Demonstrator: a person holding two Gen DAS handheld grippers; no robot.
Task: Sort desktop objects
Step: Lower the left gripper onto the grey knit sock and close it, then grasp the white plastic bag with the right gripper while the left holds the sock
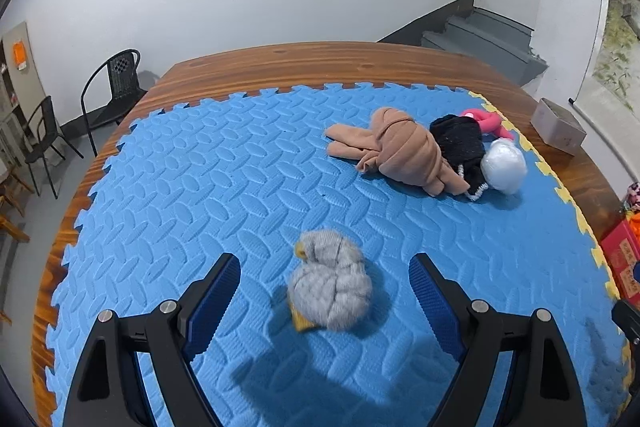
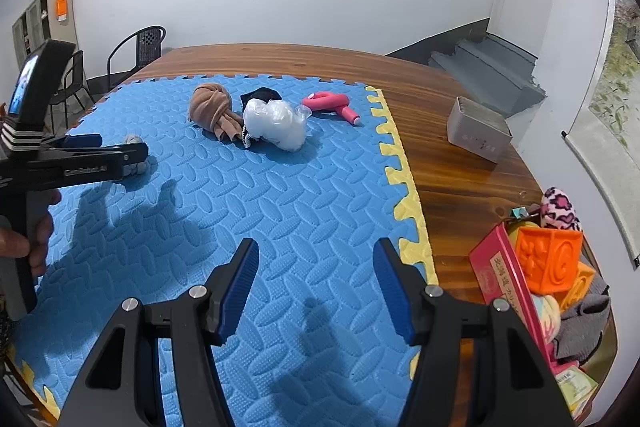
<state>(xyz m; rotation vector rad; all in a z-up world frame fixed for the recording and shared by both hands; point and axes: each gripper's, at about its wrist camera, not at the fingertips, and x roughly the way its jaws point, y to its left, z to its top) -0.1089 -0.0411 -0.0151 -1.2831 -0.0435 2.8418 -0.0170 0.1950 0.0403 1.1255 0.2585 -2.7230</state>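
Grey knitted sock ball [image 1: 330, 287] sits on blue foam mat [image 1: 200, 167] btwn spread jaws of left gripper [image 1: 325, 291], not touching. Right gripper [image 2: 316, 279] hovers over mat w/ jaws spread, holding nothing.

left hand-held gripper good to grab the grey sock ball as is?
Probably yes. The left hand-held gripper is open, with the grey sock ball lying between its fingers on the blue mat; nothing lies between them, and the tan bundle sits well beyond.

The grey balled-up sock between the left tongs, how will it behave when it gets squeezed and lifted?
The grey sock ball looks knitted and soft, so it will probably compress between the open left tongs. It likely weighs little. Its yellow cuff sticks out, so it may partly unroll.
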